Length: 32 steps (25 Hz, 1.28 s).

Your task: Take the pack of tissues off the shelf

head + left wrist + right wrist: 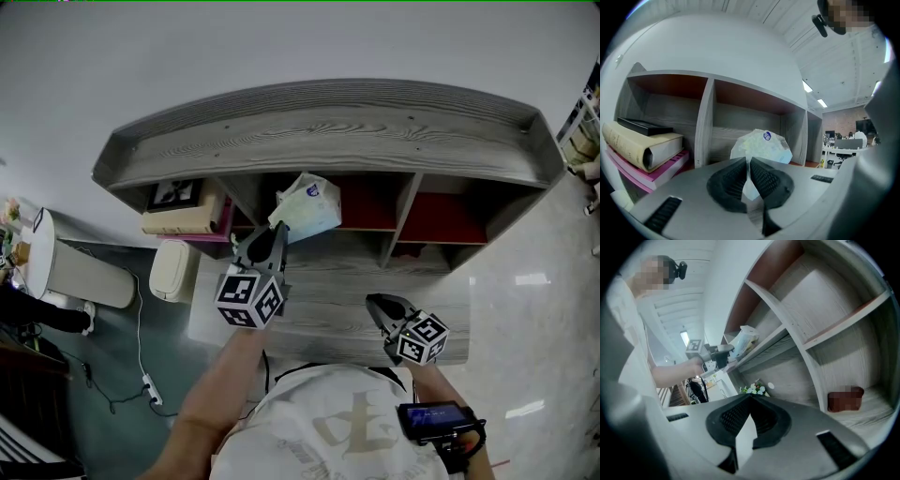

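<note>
Head view: pack of tissues (307, 208) at front edge of shelf (328, 131), mid bay, on tip of left hand-held gripper (274, 232).
Left gripper view: jaws pinch thin wrapper flap. Pack looks soft, light, crinkly film, prob slippery; deeper bite on body safer.
Right gripper view: right hand-held gripper (750, 398) pressed together, empty. Shelf grey wood-grain, flat boards.

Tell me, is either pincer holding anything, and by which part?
The left gripper pinches the pack of tissues by its near lower edge; the right gripper, shut, holds nothing.
</note>
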Available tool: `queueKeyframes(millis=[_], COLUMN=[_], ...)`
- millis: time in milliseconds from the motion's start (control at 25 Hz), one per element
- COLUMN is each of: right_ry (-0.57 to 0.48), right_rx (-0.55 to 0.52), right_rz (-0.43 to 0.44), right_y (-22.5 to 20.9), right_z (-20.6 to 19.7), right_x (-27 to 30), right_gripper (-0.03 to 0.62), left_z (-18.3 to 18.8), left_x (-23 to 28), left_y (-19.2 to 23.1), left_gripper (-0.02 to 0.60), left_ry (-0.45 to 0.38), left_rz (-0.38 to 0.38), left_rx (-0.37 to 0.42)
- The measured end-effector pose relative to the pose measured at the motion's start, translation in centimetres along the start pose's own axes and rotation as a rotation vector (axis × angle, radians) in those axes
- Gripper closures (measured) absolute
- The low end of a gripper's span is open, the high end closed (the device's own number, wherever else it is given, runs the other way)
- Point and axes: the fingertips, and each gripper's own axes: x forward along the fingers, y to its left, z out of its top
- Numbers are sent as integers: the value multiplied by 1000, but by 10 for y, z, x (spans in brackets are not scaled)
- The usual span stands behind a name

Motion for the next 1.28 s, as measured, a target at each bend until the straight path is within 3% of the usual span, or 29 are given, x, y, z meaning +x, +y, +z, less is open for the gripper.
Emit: queueKeyframes(millis=[360,1280], right_ry=[11,79], right_rx=[1,17], right_rz=[36,156], right_y=[-5,-6], right_z=[1,-21], right_x=[-5,-22], right_gripper=[589,588], left_z=[-1,-9], left_x=[-10,-58], left_y=[-13,-21], left_gripper=[571,571], left_ry=[-8,-19], left_rz=[18,172], left_rx=[25,17])
